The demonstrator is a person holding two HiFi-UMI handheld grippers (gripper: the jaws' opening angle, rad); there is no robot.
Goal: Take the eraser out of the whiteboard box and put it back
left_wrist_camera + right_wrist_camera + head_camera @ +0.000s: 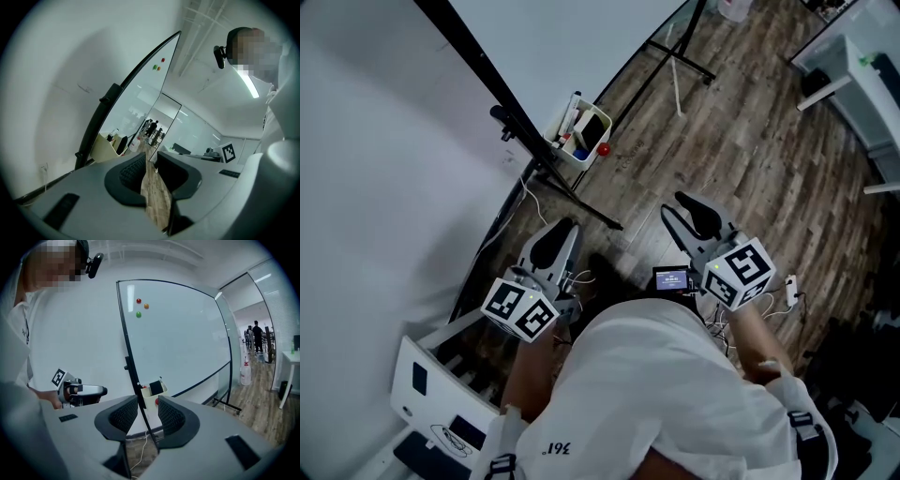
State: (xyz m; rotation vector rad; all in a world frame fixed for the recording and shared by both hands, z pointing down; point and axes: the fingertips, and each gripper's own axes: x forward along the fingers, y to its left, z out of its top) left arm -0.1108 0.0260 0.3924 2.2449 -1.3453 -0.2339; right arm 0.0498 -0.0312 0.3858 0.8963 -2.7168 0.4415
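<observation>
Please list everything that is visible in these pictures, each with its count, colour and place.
whiteboard: one, white with black frame, standing by the wall
whiteboard box: one, cream, on the board's frame
eraser: one, black, upright in the box
magnets: three, red, orange, green, high on the board
bottle: one, white, on the wood floor, far right
left gripper: one, grey, jaws open, empty
right gripper: one, grey, jaws open, empty

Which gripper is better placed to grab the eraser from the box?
Right, probably. The right gripper, open and empty, points straight at the box and the eraser in it. The left gripper, also open and empty, sees the box off to its side.
</observation>
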